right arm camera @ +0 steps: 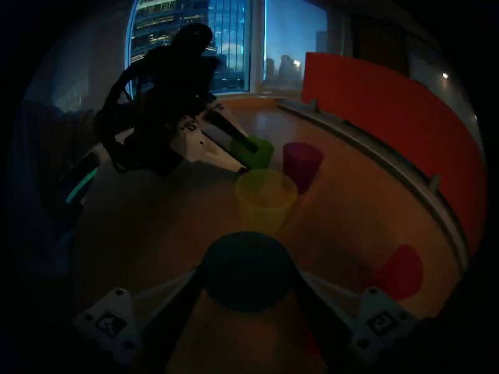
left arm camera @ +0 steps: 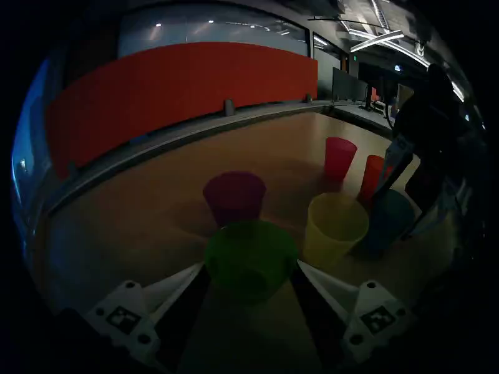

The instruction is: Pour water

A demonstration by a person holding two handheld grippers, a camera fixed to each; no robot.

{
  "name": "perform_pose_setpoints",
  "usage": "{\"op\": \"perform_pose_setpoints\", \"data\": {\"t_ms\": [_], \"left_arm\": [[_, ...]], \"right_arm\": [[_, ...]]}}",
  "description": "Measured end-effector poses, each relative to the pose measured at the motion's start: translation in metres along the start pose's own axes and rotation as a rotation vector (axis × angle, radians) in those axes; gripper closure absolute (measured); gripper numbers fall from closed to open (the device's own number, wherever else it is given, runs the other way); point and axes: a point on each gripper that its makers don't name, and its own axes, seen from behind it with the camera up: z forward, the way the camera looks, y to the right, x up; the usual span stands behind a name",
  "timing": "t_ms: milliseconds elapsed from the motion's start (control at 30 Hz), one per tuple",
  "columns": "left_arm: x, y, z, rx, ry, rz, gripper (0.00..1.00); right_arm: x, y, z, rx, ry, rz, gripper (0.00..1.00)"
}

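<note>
A green cup (left arm camera: pixel 249 249) sits between the fingers of my left gripper (left arm camera: pixel 250 264), which is shut on its sides. Behind it on the wooden table (left arm camera: pixel 156 212) stands a purple cup (left arm camera: pixel 235 194), and a yellow cup (left arm camera: pixel 335 225) is to the right. In the right gripper view, my right gripper (right arm camera: pixel 249 273) is shut on a dark teal cup (right arm camera: pixel 247 262). Beyond that are the yellow cup (right arm camera: pixel 266 198), the purple cup (right arm camera: pixel 302 162) and the green cup (right arm camera: pixel 254 151) with the left gripper (right arm camera: pixel 246 156) on it. No water can be made out in the dim light.
A pink cup (left arm camera: pixel 340 157) and an orange-red cup (left arm camera: pixel 372 176) stand farther back; one red cup (right arm camera: pixel 399 271) is at the right near the table's edge. A red partition (left arm camera: pixel 187 87) runs along the far edge. A person's dark outline (right arm camera: pixel 168 81) is behind the left gripper.
</note>
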Motion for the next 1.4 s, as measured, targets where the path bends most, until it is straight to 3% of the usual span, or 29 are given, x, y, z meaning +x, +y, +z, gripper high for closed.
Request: {"op": "perform_pose_setpoints", "data": {"t_ms": [300, 600, 900, 1400], "left_arm": [[0.006, -0.001, -0.007, 0.004, 0.019, -0.008, 0.15], [0.019, 0.003, -0.026, 0.017, 0.057, -0.011, 0.15], [0.034, 0.012, -0.05, 0.028, 0.098, -0.006, 0.15], [0.067, 0.038, -0.085, 0.009, 0.188, 0.005, 0.15]], "right_arm": [[-0.001, -0.002, -0.003, -0.008, 0.005, 0.006, 0.06], [0.002, -0.008, -0.014, -0.031, 0.043, 0.011, 0.06], [0.026, -0.005, -0.043, -0.086, 0.132, 0.026, 0.07], [0.076, 0.001, -0.099, -0.174, 0.316, 0.041, 0.07]]}}
